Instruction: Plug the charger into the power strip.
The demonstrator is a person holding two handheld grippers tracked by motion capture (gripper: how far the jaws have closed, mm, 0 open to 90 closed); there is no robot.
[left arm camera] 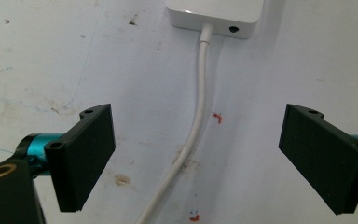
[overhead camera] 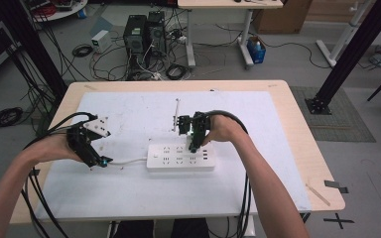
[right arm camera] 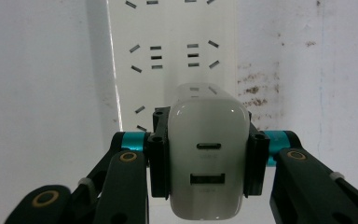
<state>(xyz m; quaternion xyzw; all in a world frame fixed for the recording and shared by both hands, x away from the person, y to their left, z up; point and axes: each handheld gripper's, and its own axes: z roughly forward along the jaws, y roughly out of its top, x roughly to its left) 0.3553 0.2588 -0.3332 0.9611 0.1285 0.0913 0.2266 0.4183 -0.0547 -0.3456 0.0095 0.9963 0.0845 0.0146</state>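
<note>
The right tool [right arm camera: 207, 161] is clamped on a white charger [right arm camera: 206, 158], held just above the power strip [overhead camera: 180, 157] near its right end. The left tool [left arm camera: 196, 158] stands wide open and holds nothing, straddling the strip's white cable [left arm camera: 193, 135] left of the strip on the desk [overhead camera: 129, 193].

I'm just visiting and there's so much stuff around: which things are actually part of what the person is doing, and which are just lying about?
In use:
- white plastic charger block, clamped in the right gripper
- white rectangular power strip
- its white cable, between the open left gripper's fingers

Lying about:
- black computer towers
- blue box
- loose floor cables
</note>
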